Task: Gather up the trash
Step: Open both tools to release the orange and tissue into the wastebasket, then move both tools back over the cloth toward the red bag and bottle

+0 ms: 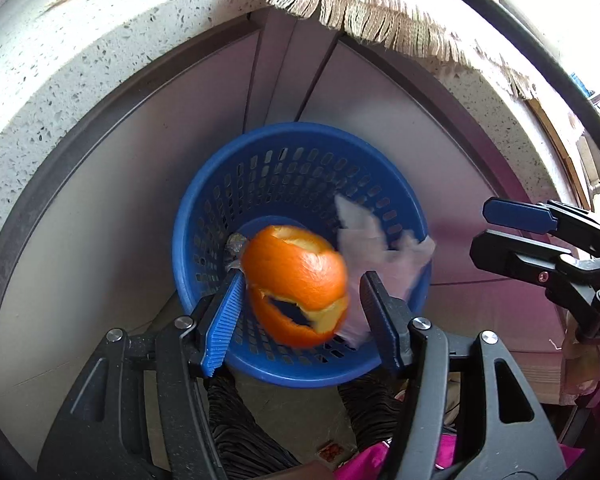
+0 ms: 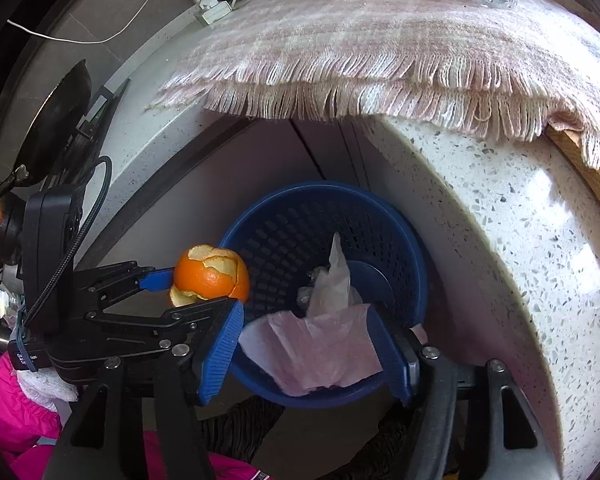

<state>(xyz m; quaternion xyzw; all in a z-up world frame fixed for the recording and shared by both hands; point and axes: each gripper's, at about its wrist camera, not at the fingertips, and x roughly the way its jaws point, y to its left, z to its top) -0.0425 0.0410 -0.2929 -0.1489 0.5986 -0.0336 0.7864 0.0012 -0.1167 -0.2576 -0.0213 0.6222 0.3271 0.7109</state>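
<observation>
Dropping orange peel [image 1: 298,286], no legible labels.

Speckled stone counter [image 2: 500,208] under a fringed cloth [image 2: 340,52]; pale cabinet doors [image 1: 112,208] below, daylit

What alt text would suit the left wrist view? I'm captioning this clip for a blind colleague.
An orange peel, blurred, sits between the open fingers of the left gripper above a blue perforated basket on the floor by a speckled counter. Pale crumpled plastic is blurred over the basket's right side, and the right gripper reaches in from the right.
</observation>
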